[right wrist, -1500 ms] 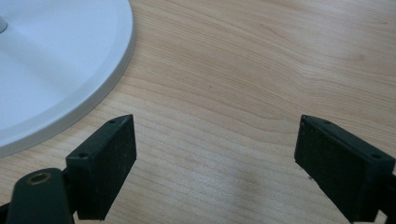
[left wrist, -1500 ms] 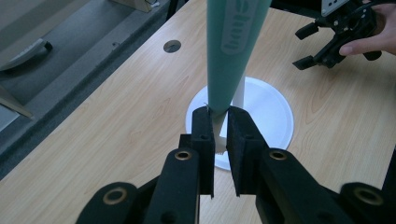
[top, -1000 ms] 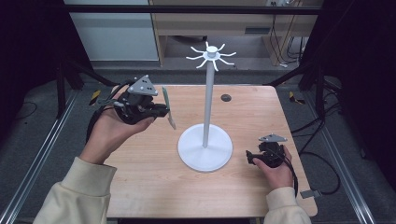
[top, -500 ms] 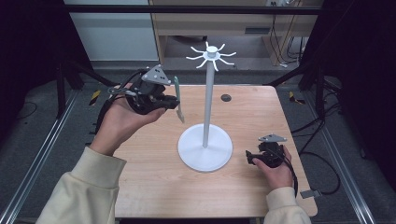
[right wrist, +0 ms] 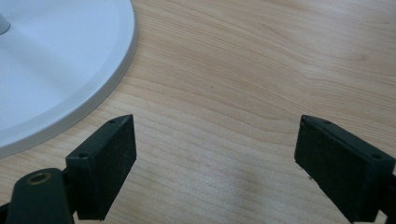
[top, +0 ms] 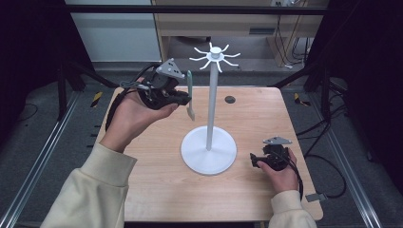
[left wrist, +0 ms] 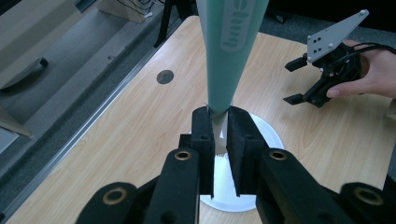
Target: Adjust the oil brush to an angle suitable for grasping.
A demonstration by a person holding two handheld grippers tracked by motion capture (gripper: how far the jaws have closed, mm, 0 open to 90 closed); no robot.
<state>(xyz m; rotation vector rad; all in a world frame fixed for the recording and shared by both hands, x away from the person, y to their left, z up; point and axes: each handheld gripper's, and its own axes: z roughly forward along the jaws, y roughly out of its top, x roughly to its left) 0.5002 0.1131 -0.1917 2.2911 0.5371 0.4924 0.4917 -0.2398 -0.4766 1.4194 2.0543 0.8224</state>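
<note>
A white stand (top: pixel 211 109) rises from a round base (top: pixel 208 153) mid-table, with a ring of thin hooks (top: pixel 215 55) at its top. My left gripper (top: pixel 189 100) is held above the table just left of the pole and below the hooks. It is shut on a teal-handled utensil (top: pixel 188 82), which stands upright with its white end (top: pixel 191 113) hanging down. In the left gripper view the jaws (left wrist: pixel 220 130) pinch the utensil (left wrist: pixel 231 51) where teal meets white. My right gripper (top: pixel 254 161) rests on the table right of the base, open and holding nothing (right wrist: pixel 215 154).
The table (top: pixel 142 190) is light wood with a small dark round hole (top: pixel 230 99) near its far edge. Metal rails run along both sides of it. The stand's base rim (right wrist: pixel 70 116) lies close to the right gripper's left jaw.
My left hand has carried the utensil to the right and upward, closer to the stand's pole. The right hand and its gripper have stayed in place.
</note>
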